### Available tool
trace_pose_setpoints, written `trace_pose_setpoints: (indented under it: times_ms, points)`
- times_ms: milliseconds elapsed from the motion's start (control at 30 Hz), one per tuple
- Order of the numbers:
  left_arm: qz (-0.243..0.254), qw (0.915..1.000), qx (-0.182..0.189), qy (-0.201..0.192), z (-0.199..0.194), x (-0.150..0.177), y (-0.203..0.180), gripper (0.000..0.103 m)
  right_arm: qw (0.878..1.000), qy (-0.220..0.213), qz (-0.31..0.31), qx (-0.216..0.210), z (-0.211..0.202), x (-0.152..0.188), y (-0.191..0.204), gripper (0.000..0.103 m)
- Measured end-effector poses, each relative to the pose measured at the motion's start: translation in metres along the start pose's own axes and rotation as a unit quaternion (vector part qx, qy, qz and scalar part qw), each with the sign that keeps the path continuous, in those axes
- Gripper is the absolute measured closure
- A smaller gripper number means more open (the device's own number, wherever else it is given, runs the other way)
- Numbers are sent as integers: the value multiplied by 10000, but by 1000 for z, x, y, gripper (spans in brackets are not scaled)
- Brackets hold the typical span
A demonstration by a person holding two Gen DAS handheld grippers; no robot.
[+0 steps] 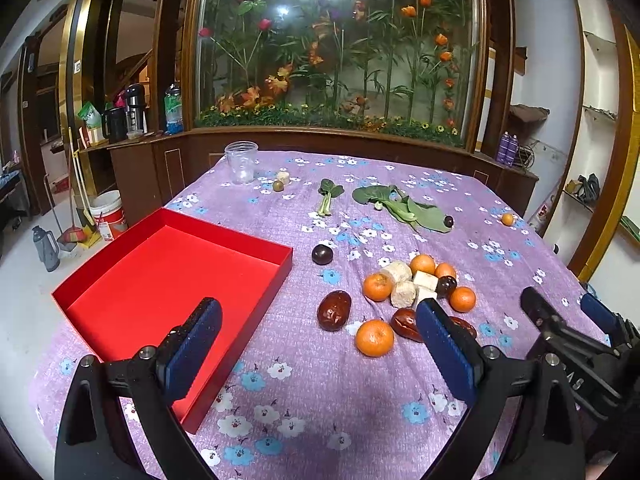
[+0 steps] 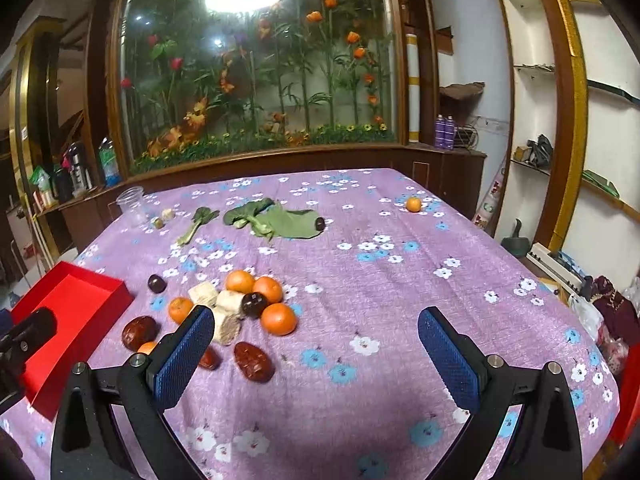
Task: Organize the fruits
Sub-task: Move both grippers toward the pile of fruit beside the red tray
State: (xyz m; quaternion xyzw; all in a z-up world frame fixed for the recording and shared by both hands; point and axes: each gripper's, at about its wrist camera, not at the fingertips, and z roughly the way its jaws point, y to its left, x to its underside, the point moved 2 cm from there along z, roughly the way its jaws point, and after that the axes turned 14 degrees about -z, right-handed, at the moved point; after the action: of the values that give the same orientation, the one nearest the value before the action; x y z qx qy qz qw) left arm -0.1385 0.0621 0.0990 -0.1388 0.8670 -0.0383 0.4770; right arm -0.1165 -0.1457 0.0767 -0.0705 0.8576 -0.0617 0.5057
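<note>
An empty red tray (image 1: 120,300) lies at the table's left. Right of it sits a cluster: several mandarins (image 1: 375,337), red dates (image 1: 334,310), pale sugarcane chunks (image 1: 402,294) and dark plums (image 1: 322,255). My left gripper (image 1: 320,344) hovers open over the near tablecloth, its left finger above the tray, its right finger in front of a date. My right gripper (image 2: 316,344) is open too, low over the cloth just right of the cluster (image 2: 240,312); its fingers also show at the left wrist view's right edge. A lone mandarin (image 2: 413,204) sits far right.
Green leafy vegetables (image 1: 404,206) with a plum (image 1: 449,221) lie mid-table. A clear plastic cup (image 1: 241,162), a sugarcane piece and a small green fruit (image 1: 278,185) stand at the back left. The floral purple cloth (image 2: 360,380) covers the table; cabinets stand behind.
</note>
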Motion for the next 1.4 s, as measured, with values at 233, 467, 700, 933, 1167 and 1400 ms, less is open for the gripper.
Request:
trace_pose_setpoints:
  times_ms: [233,467,700,933,1167,1400]
  points:
    - [2,10000,-7,80,5,3,3,6,9993,101,-256,-265,5,4,19,0]
    - [-82,9996,7,263,21,8,8,6,9979,368,-289,-450,18,9,23,0]
    - [-379,9980,-18,513,39,4,30,6,9935,788,-404,-720,38,14,22,0]
    - [-702,9949,58,728,56,-6,61,6,9866,976,-493,-1211,52,13,26,1]
    - [-358,9879,777,1291,73,11,35,30,9739,1268,-815,-1695,72,15,38,20]
    - [225,9788,1191,1652,93,28,-5,31,9595,1408,-1400,-1998,86,15,47,24]
